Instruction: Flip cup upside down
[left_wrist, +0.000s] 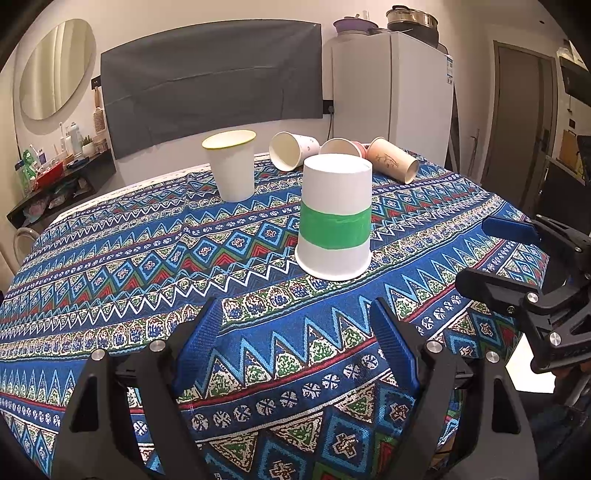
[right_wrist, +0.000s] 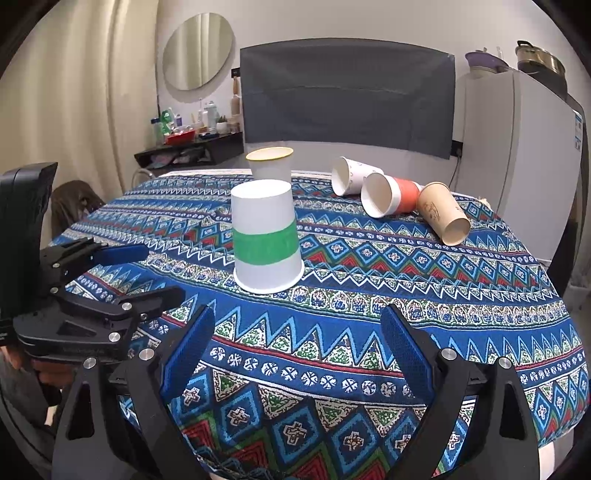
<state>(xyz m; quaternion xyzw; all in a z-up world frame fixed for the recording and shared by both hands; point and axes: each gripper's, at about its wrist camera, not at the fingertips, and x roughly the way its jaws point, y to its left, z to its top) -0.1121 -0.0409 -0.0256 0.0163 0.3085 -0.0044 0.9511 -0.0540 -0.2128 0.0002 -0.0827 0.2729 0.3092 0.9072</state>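
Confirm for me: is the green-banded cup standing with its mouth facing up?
No, the green-banded cup stands upside down, rim flat on the tablecloth and closed base on top.

Warm, even indoor light fills both views, bright enough that colours on the tablecloth (left_wrist: 147, 258) read cleanly. The oval mirror (left_wrist: 55, 70) throws back a soft glow, and there's a pale sheen on the fridge (left_wrist: 417, 92). Shadows are faint; just a soft one hugs the base of the green-banded cup (left_wrist: 334, 218). Focus is crisp across the table. Fisheye bending is strong: walls and the door (left_wrist: 524, 110) curve, and black vignette eats every corner. The curtain (right_wrist: 74, 92) looks washed yellow.
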